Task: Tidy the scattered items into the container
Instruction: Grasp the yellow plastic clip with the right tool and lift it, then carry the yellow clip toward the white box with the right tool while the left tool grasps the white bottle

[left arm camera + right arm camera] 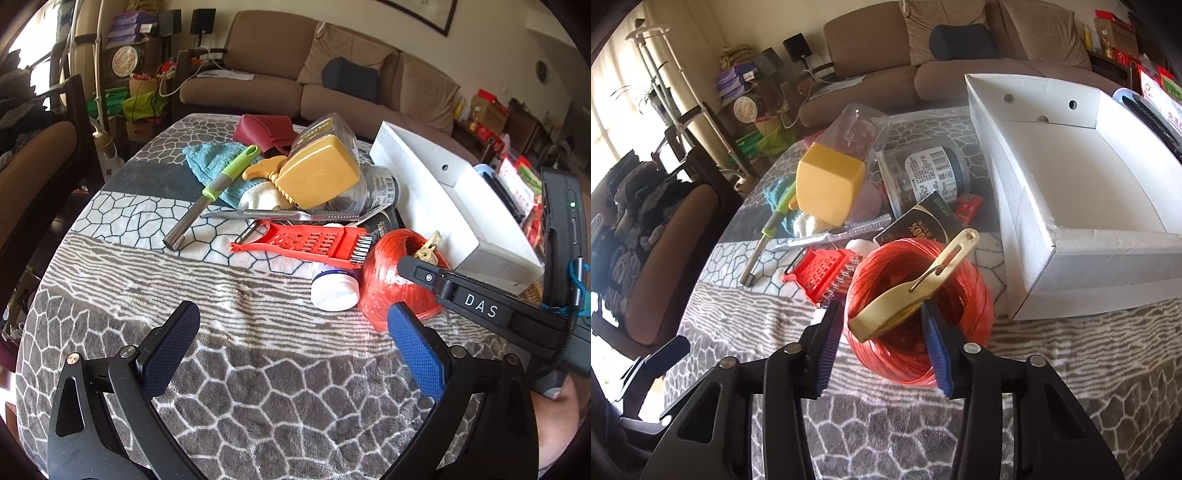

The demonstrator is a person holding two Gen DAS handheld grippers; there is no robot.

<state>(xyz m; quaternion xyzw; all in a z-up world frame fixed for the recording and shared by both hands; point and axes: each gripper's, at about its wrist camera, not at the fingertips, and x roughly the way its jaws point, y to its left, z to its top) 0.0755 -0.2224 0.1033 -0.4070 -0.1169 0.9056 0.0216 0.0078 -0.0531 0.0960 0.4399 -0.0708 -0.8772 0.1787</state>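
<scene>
Your right gripper (881, 319) has its jaws straddling the near rim of the red twine spool (919, 314), though contact is unclear, with a tan clothespin (916, 284) lying across it. The white box (1049, 258) sits at two o'clock from the spool. Your left gripper (291, 332) hangs released, empty over the patterned cloth (258, 387).

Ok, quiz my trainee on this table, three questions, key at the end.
1. True or false: the left gripper holds something.
2. What lies on top of the red twine roll? A beige peg; B white bottle; C green-handled peeler.
3. Fill in: in the right wrist view, the white box stands to the roll's ___.
Key: 1 false, its jaws stand open and empty; 2 A; 3 right.
</scene>
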